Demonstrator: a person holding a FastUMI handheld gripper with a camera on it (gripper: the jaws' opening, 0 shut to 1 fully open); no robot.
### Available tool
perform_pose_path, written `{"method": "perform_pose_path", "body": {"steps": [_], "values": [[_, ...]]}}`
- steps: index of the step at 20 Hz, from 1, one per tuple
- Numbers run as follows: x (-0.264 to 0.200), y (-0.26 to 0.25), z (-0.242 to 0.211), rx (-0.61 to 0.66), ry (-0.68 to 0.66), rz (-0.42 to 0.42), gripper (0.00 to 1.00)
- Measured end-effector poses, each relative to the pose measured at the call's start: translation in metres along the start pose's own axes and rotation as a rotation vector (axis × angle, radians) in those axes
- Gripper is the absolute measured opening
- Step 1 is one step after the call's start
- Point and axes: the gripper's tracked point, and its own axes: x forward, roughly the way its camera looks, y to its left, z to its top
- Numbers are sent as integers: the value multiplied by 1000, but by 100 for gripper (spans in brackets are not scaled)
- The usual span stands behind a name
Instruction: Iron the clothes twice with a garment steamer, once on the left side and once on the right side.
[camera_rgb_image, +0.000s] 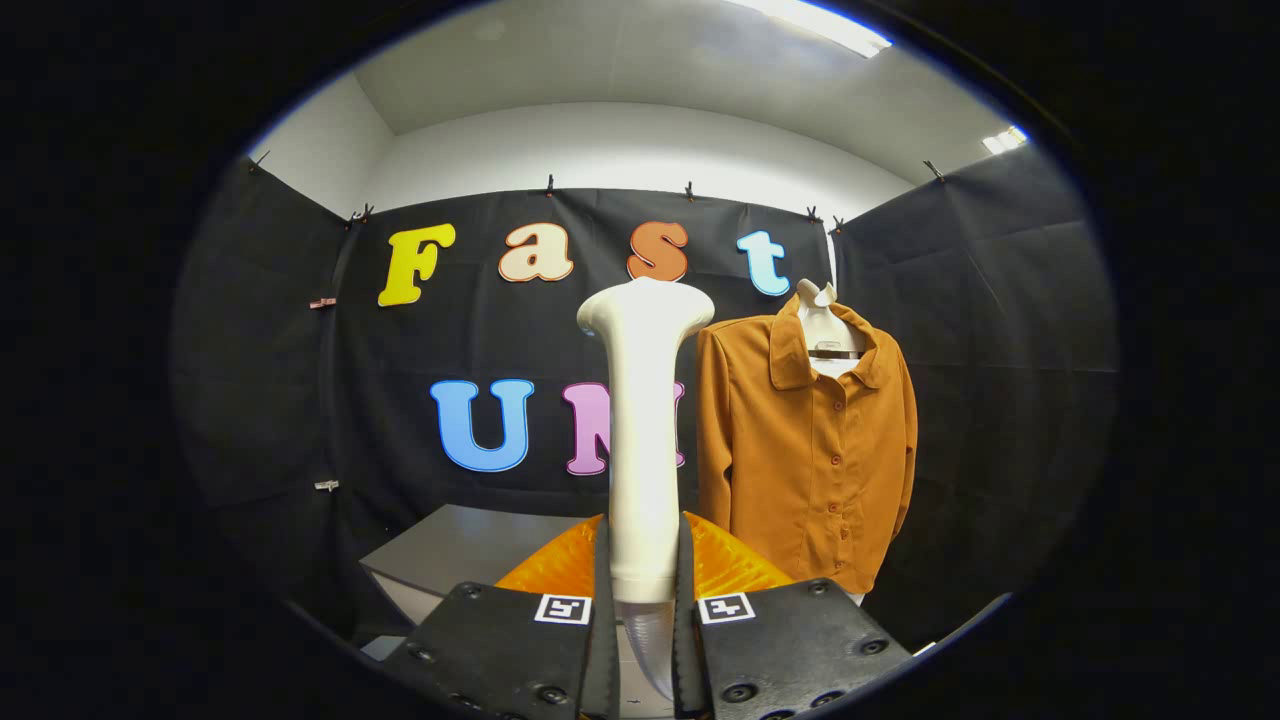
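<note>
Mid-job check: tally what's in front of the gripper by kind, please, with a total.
Garment steamers: 1, white steamer, clamped between the gripper fingers.
Shirts: 1, orange-brown shirt, hanging beyond the fingers, beside the steamer head.
Hangers: 1, white hanger in the shirt collar.
Tables: 1, grey table.
Total: 4

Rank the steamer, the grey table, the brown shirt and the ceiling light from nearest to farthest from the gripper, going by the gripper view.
1. Steamer: clamped between the fingers of the gripper, standing upright.
2. Grey table: just beyond the fingers, to the steamer's left.
3. Brown shirt: hanging farther back, right of the steamer.
4. Ceiling light: overhead, farthest.
</note>
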Motion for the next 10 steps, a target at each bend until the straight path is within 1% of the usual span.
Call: {"method": "perform_pose_path", "body": {"steps": [10], "values": [[2, 6, -1, -8, -3, 1, 24]]}}
